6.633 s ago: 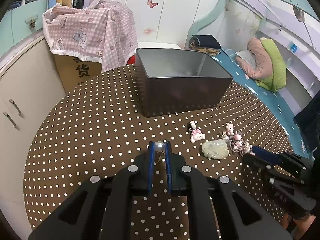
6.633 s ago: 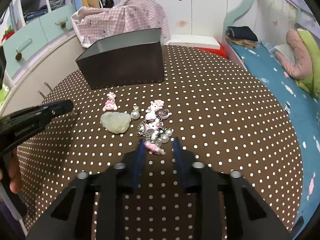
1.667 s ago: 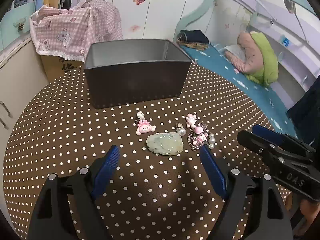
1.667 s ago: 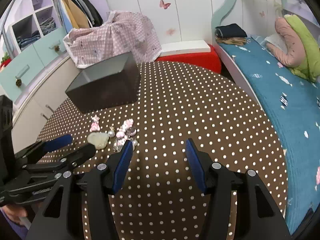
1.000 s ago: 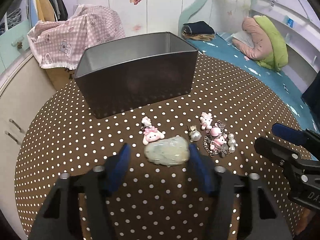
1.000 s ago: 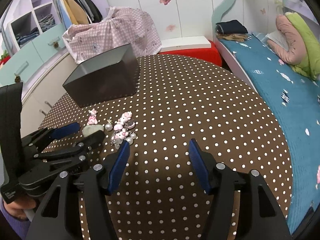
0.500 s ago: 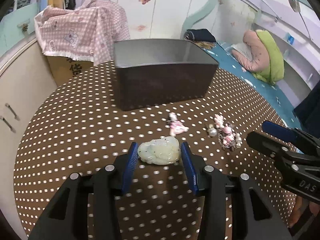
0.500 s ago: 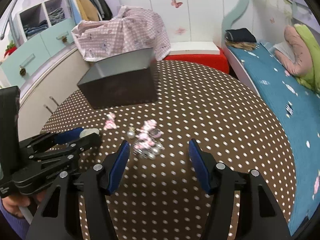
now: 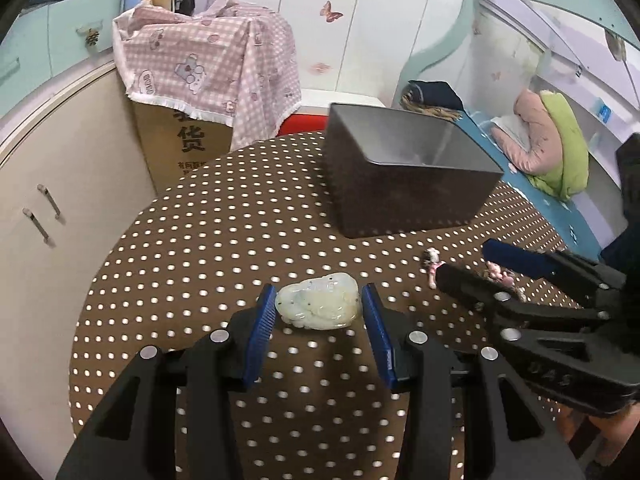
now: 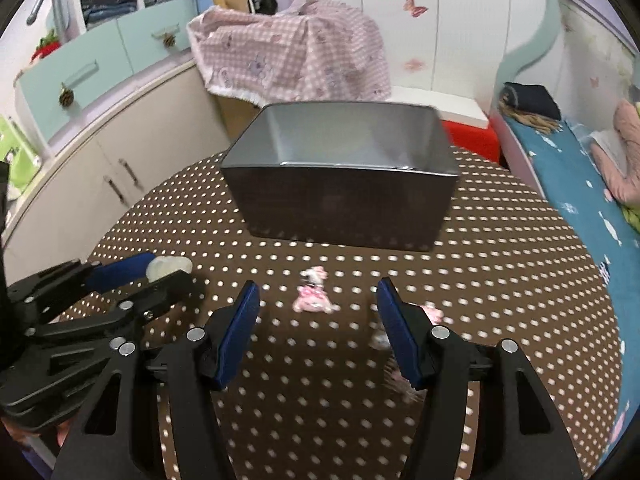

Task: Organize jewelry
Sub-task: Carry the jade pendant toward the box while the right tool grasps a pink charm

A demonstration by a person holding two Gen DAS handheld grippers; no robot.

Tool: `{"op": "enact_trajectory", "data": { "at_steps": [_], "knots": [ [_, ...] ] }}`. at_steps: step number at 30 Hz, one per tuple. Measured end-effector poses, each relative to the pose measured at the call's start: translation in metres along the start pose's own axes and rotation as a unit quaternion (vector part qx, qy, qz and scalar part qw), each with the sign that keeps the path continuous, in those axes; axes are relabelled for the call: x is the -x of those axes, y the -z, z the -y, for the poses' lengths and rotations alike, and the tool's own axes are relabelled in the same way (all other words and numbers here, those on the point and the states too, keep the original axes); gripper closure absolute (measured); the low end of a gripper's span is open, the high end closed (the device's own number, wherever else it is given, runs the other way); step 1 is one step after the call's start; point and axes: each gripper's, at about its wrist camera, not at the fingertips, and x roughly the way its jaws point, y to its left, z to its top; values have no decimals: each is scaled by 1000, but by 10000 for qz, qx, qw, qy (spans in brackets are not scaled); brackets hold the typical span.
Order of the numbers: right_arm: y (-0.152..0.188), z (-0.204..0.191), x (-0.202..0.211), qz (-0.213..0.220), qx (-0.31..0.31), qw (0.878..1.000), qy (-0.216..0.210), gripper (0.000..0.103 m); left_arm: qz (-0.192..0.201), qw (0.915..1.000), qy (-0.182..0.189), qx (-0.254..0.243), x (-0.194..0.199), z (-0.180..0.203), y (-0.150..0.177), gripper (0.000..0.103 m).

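— Starting with the biggest thing: what fills the scene?
— The round table under a brown cloth with white polka dots (image 9: 224, 248), and toward its far side the dark grey rectangular metal box (image 10: 340, 184), open at the top.

— And the tools?
— The left gripper (image 9: 319, 312), black with blue pads, has its jaws closed partway onto the pale green carved jade-like stone (image 9: 318, 306); both pads sit right against its ends. The right gripper (image 10: 318, 312) stands open with nothing gripped, above the cloth.

— Where is the other jewelry?
— The small pink figure charm (image 10: 312, 294) lies on the cloth in the gap between the right gripper's spread fingers, untouched. A blurred cluster of pink and pearly trinkets (image 10: 430, 314) lies just beside the right-hand finger, partly hidden.
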Motion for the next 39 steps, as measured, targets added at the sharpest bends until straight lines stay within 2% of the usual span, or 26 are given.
{"op": "enact_trajectory", "data": {
  "at_steps": [6, 9, 12, 24, 27, 32, 39],
  "knots": [
    [-1, -4, -19, -159, -11, 9999, 35, 62, 16, 9999, 0, 107, 0, -13, -1, 61],
    [0, -3, -23, -162, 29, 9998, 95, 77, 13, 9999, 6, 114, -2, -15, -1, 61],
    [0, 1, -23, -154, 36, 9998, 84, 86, 13, 9999, 49, 116, -3, -16, -4, 61],
    [1, 11, 1, 53, -26, 9999, -136, 87, 149, 9997, 191, -1, 7, 2, -17, 61],
    [-2, 16, 12, 141, -126, 9994, -304, 87, 199, 9996, 214, -26, 12, 6, -18, 61],
    [-15, 25, 39, 433, -215, 9978, -451, 87, 301, 9988, 375, -98, 23, 14, -28, 61],
    [-48, 47, 71, 800, -398, 9943, -573, 87, 550, 9958, 687, -269, 37, 32, -58, 61]
  ]
}}
